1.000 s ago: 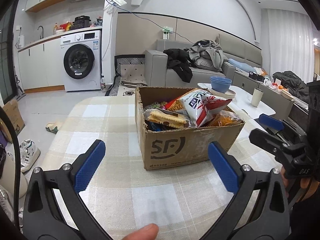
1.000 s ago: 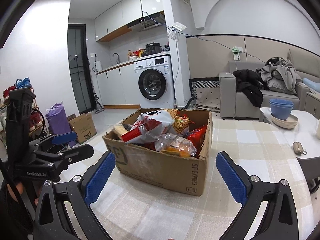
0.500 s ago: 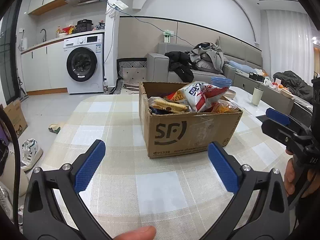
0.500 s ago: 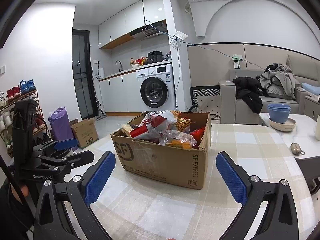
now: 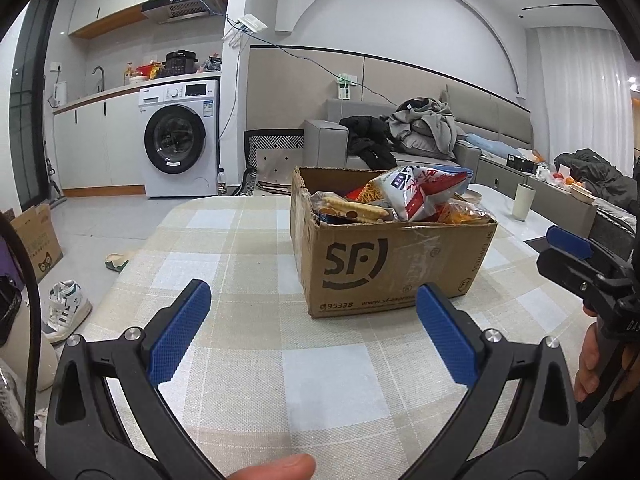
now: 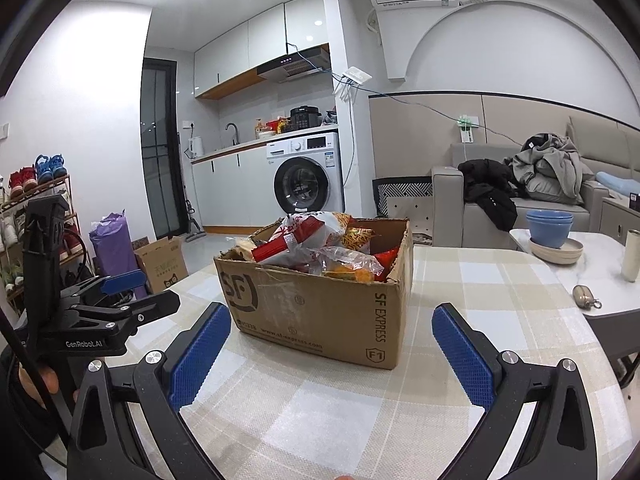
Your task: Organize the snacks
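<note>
Left wrist cam sits low over the counter (image 5: pixel 248 248), looking fwd between its tongs (image 5: pixel 316 332) at the cardboard box (image 5: pixel 384 268), near, front-left side. Right wrist cam, same height, looks fwd between its tongs (image 6: pixel 332 352) at the box (image 6: pixel 320 312) from its front-right corner. Both share box, counter, washing machine (image 5: pixel 180 148), sofa (image 6: pixel 500 208). Each sees the other tongs at frame edge.
</note>
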{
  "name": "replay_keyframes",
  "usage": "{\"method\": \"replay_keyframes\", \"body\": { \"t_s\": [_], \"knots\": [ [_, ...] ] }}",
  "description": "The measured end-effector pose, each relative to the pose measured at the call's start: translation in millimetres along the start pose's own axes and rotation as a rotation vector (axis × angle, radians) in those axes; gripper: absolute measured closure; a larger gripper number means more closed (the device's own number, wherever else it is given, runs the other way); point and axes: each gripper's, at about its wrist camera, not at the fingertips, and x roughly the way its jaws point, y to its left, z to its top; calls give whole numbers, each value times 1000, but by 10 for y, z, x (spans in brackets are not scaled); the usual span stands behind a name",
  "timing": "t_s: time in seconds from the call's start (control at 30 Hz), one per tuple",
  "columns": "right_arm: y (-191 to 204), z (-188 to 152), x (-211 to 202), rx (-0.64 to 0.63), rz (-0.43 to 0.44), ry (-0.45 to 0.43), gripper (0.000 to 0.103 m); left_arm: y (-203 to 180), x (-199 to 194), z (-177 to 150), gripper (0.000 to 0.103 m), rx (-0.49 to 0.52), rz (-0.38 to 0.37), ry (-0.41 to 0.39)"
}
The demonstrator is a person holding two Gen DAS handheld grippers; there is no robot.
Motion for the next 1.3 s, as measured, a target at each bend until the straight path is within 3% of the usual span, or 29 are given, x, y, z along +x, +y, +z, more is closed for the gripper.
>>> {"method": "replay_keyframes", "body": {
  "t_s": [1.3],
  "knots": [
    [4, -14, -41, 0, -17, -12, 0, -14, 12, -38, 1, 7, 8, -5]
  ]
}}
